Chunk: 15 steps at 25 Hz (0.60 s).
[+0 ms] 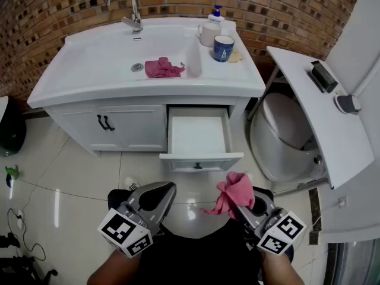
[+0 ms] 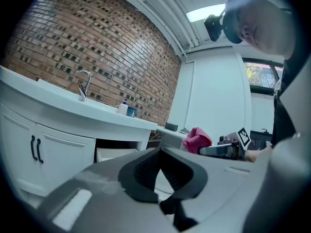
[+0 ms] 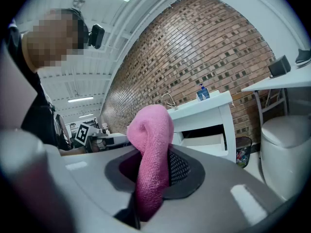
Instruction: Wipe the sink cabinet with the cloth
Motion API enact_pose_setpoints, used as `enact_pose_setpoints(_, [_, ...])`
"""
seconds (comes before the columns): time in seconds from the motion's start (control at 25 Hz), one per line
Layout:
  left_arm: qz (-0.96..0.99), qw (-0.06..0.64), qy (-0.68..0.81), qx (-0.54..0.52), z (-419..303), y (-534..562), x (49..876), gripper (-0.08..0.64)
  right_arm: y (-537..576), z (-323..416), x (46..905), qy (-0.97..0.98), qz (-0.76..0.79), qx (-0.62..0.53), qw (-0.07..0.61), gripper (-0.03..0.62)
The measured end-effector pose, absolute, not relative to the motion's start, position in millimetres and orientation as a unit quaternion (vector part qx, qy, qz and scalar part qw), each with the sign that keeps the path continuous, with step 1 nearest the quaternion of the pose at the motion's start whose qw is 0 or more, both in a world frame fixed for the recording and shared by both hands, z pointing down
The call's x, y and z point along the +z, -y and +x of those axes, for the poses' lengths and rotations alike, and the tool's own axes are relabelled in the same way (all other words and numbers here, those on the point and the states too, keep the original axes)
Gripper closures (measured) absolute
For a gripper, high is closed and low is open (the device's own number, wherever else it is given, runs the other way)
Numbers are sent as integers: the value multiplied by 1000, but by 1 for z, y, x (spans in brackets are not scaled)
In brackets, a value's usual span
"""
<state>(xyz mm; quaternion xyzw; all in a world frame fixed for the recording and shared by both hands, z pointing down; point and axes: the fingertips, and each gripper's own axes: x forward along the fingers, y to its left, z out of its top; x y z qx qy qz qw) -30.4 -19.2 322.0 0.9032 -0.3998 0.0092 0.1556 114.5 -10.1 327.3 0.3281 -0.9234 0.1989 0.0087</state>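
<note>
Nearest the camera, the right gripper has its jaws closed on a pink cloth. In the right gripper view the cloth stands up out of the pinch between the dark pads as a folded hump, with a tail trailing down below the grip. The left gripper hangs beside it, well apart. Its own view shows the jaws drawn together with nothing between them (only a sliver of floor shows through the gap above the tips).

Both grippers hover low over the tiled floor, short of the sink cabinet. The cloth touches nothing but the jaws.

By the look of it, the wiping itself has not begun. The cloth is in hand, which is the one step that appears done, and every face of the cabinet is left to do. The nearest part is the open drawer, pulled out toward the person and empty as far as can be seen. To its left are the two closed doors with dark handles.

Farther back, on top, a second pink cloth lies crumpled in the basin near the drain. A blue cup and a soap bottle stand on the right of the counter, and the faucet rises at the back against the brick wall. A toilet sits to the right of the cabinet.
</note>
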Motion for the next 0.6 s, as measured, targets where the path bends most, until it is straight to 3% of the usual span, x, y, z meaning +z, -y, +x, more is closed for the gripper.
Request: enact_pose_setpoints(0.6, [903, 136, 408, 15, -32, 35, 321, 554, 28, 118, 323, 922, 344, 177, 14, 511])
